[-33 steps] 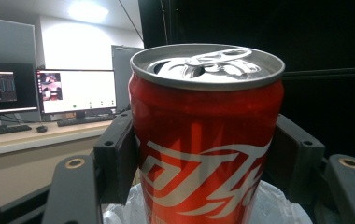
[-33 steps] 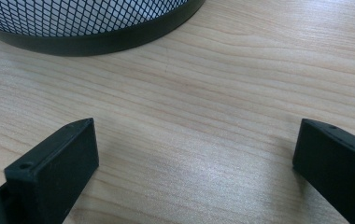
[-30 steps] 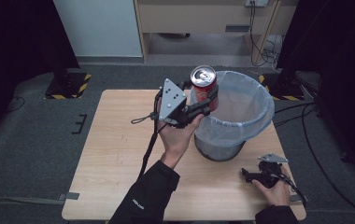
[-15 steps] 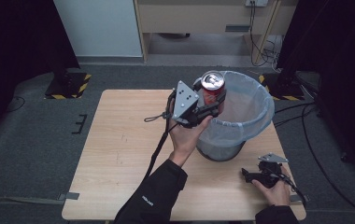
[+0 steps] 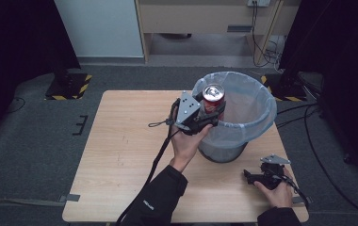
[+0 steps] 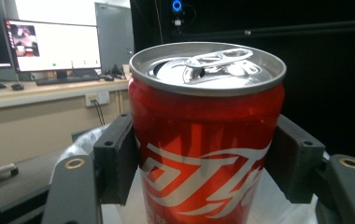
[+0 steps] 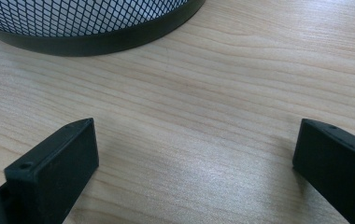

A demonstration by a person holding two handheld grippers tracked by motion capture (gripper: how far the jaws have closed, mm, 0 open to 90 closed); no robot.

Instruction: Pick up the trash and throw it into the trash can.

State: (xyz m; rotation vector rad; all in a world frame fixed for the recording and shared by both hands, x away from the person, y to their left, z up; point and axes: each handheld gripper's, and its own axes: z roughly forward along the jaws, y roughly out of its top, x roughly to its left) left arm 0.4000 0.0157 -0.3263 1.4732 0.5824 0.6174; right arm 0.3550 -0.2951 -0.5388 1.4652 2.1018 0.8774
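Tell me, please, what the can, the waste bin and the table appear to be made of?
The can looks like aluminium: bare silver lid with pull tab, glossy red printed wall. The waste bin seems black metal mesh with a solid base band, lined with a thin translucent plastic bag. The table looks like pale wood or wood-grain laminate, matte.

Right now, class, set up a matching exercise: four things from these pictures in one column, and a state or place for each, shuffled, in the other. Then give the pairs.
Column one:
1. red can
2. left gripper
3. right gripper
4. waste bin

Column two:
A. jaws wide apart, low over the table
B. lined with a pale bag, standing on the table
C. upright, tab opened, clamped between two jaws
D. held up at the bin's rim

Pairs: 1-C, 2-D, 3-A, 4-B
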